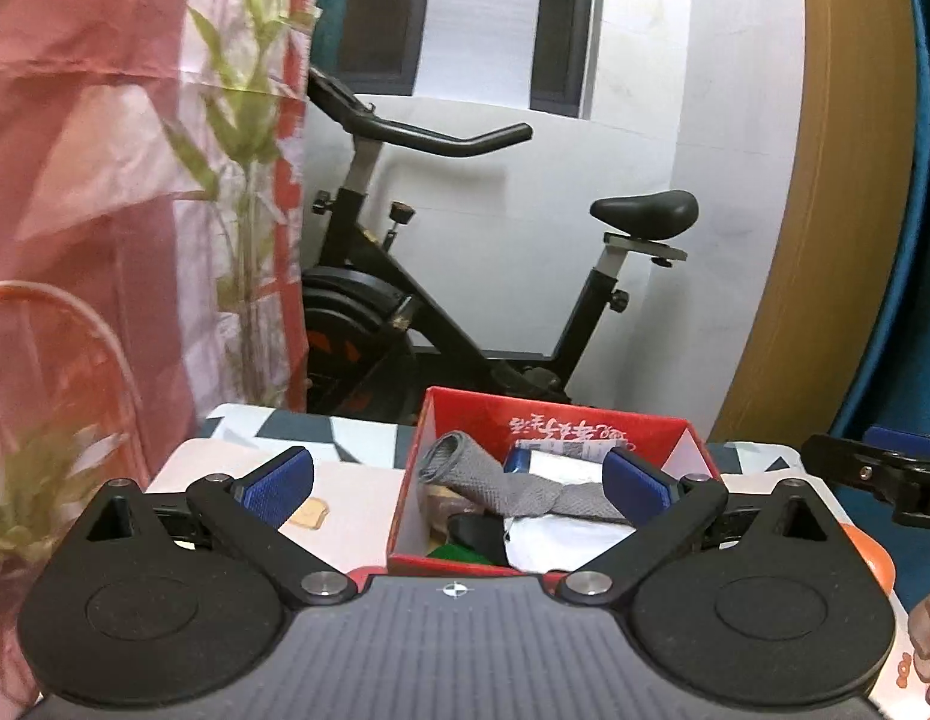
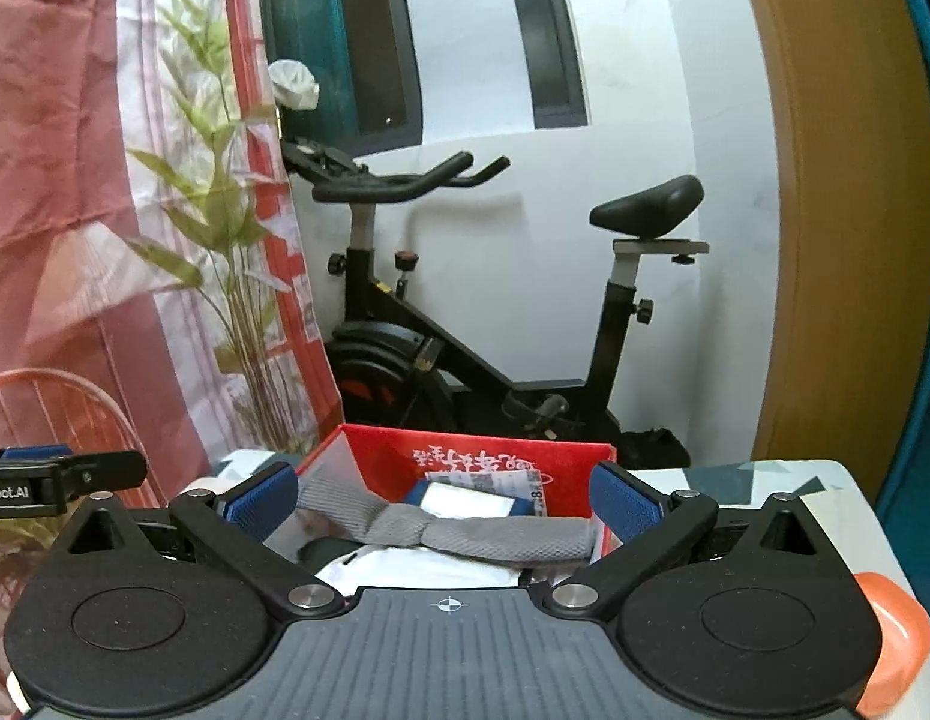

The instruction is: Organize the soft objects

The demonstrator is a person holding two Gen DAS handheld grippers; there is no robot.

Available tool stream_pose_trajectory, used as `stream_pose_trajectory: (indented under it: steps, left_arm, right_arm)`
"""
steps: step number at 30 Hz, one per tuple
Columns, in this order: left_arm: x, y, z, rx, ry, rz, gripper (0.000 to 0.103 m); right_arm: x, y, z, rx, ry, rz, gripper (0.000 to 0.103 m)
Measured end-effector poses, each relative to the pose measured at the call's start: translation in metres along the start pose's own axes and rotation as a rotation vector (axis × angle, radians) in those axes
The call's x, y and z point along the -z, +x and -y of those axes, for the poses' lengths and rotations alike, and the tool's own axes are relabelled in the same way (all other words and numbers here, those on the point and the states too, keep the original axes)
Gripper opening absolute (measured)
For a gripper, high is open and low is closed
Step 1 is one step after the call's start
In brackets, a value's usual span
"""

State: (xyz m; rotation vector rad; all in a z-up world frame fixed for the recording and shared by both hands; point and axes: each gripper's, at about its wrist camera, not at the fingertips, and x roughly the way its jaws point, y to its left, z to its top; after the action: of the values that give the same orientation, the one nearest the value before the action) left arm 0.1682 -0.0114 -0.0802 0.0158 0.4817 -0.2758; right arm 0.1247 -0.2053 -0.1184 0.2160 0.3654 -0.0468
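Both the left gripper [image 1: 459,483] and the right gripper [image 2: 444,504] are spread wide with nothing gripped. A grey cloth [image 1: 513,489] is seen draped inside the red box [image 1: 555,426], at lower centre on the table [image 1: 357,438].

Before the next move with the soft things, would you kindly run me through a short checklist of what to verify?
1. Left tongs empty, jaws spread wide: ok.
2. Right tongs empty, jaws spread wide: ok.
3. Grey cloth inside the red box, lying across the other contents: ok.
4. Grey cloth fully tucked below the rim: cannot tell; one rolled end stands high.
5. Red box upright on the table: ok.
6. More soft things left outside the box: cannot tell; only a small part of the table shows.
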Motion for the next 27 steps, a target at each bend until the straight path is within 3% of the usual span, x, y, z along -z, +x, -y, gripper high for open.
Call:
stream_pose_trajectory:
  steps: [6, 11, 18, 27]
  left_arm:
    - [0.0, -0.048, 0.008, 0.001, 0.007, 0.073, 0.103]
    - [-0.005, -0.085, 0.021, -0.057, 0.025, 0.128, 0.103]
    - [-0.016, -0.145, 0.036, -0.09, 0.071, 0.231, 0.103]
    - [-0.016, -0.2, 0.04, -0.132, 0.042, 0.29, 0.103]
  right_arm:
    - [-0.003, -0.045, -0.014, 0.016, -0.003, 0.047, 0.103]
    - [-0.005, -0.08, -0.029, 0.053, -0.033, 0.065, 0.103]
    - [-0.022, -0.138, -0.048, 0.037, -0.036, 0.128, 0.103]
    - [-0.041, -0.199, -0.069, 0.038, -0.075, 0.208, 0.103]
